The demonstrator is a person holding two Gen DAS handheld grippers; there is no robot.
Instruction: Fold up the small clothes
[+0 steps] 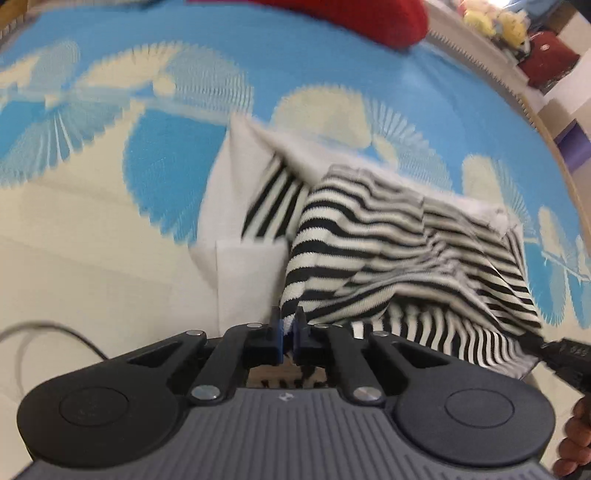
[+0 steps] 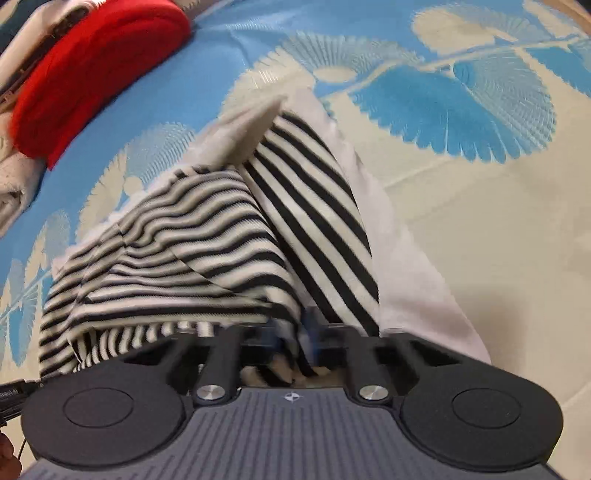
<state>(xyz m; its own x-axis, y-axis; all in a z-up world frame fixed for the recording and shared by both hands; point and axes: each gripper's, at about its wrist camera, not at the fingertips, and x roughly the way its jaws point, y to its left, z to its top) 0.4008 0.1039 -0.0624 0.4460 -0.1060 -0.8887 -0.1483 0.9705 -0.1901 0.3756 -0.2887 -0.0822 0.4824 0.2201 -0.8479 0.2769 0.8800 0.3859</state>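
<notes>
A small black-and-white striped garment (image 1: 388, 251) with white parts lies partly folded on a blue and cream patterned bedspread (image 1: 147, 166). My left gripper (image 1: 288, 325) is shut on the garment's near striped edge and holds it lifted. In the right wrist view the same striped garment (image 2: 207, 240) drapes from my right gripper (image 2: 295, 328), which is shut on another part of its near edge. The tip of the right gripper (image 1: 561, 354) shows at the right edge of the left wrist view. Both views are blurred by motion.
A red folded cloth (image 2: 92, 74) lies at the far side of the bedspread (image 2: 461, 184), next to a stack of pale folded clothes (image 2: 18, 192). The red cloth (image 1: 351, 14) also shows in the left wrist view. Stuffed toys (image 1: 495, 22) sit beyond the bed edge. A cable (image 1: 44, 332) runs at the near left.
</notes>
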